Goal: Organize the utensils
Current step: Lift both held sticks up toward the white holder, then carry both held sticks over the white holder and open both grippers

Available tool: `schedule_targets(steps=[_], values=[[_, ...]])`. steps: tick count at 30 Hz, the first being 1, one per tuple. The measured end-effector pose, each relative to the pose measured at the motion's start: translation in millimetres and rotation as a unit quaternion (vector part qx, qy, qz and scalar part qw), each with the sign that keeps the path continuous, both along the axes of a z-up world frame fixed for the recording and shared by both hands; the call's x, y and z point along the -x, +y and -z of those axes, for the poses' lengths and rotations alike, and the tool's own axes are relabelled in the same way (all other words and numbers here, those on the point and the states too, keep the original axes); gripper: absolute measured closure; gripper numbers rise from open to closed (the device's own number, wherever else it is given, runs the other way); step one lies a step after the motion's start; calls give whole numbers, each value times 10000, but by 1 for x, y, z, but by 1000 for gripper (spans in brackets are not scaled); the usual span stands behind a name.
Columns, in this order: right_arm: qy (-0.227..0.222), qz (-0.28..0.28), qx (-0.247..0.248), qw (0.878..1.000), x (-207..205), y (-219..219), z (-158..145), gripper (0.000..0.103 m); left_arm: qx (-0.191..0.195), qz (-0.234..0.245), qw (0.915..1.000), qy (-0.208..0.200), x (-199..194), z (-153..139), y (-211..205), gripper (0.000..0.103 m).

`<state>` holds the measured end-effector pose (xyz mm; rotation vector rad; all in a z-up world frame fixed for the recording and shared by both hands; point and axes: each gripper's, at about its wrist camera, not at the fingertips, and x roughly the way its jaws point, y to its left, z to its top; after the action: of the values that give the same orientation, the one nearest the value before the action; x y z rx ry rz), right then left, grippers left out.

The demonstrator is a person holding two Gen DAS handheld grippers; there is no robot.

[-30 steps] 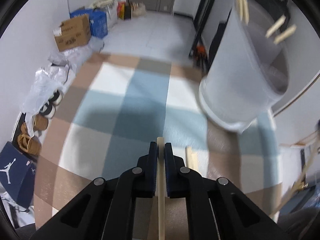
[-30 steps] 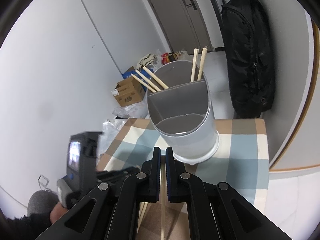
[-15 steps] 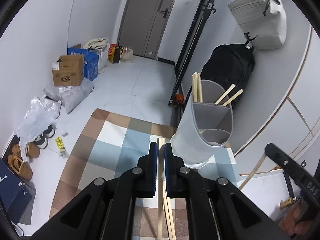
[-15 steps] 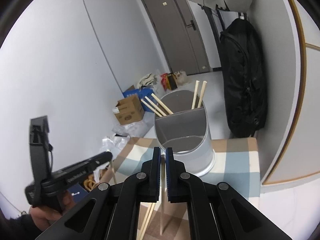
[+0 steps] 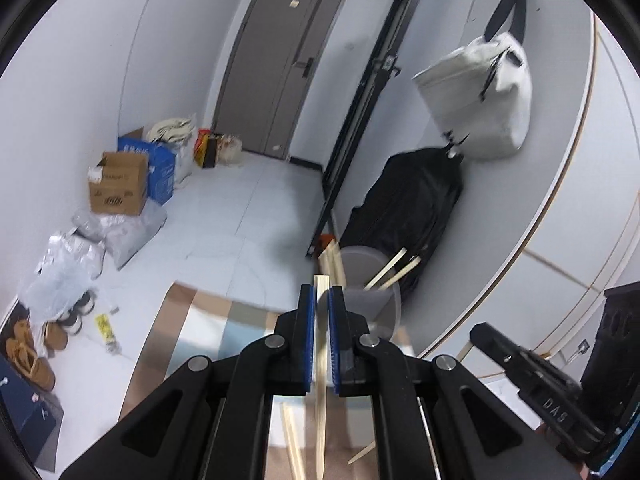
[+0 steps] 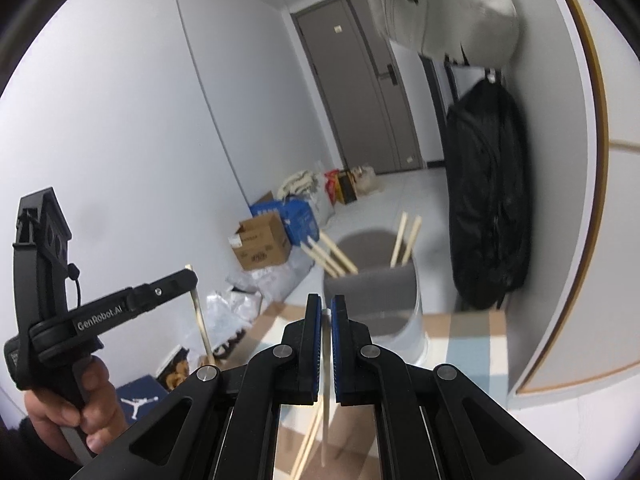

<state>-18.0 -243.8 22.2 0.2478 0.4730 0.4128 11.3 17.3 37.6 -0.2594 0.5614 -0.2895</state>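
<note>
As jaws pinch, pale wooden chopstick (image 5: 321, 380), slim

Pale wood chopsticks (image 5: 320, 392) held upright; more lean in grey divided holder (image 6: 384, 292) on table.

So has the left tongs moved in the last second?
Yes. The left tongs rose and tilted up: the gray holder dropped from above them to their tips.
</note>
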Motion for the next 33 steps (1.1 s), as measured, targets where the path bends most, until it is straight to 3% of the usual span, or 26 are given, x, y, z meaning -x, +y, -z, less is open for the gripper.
schedule_targets(steps=[9,16,24,33], values=[[-428,98,25,9990,-27,-16,-63,99,86,209,9989,-415,-30,-51,-24,101],[-673,230,4,9975,-66,-27,-91,99,48,80,9979,-636,-63,-68,-34,101],[-917,416,-66,9949,-108,-34,-101,99,-112,-339,9957,-859,-103,-64,-43,101],[-872,430,-134,9952,-143,-28,-85,99,94,-374,9979,-528,-143,-33,-35,101]])
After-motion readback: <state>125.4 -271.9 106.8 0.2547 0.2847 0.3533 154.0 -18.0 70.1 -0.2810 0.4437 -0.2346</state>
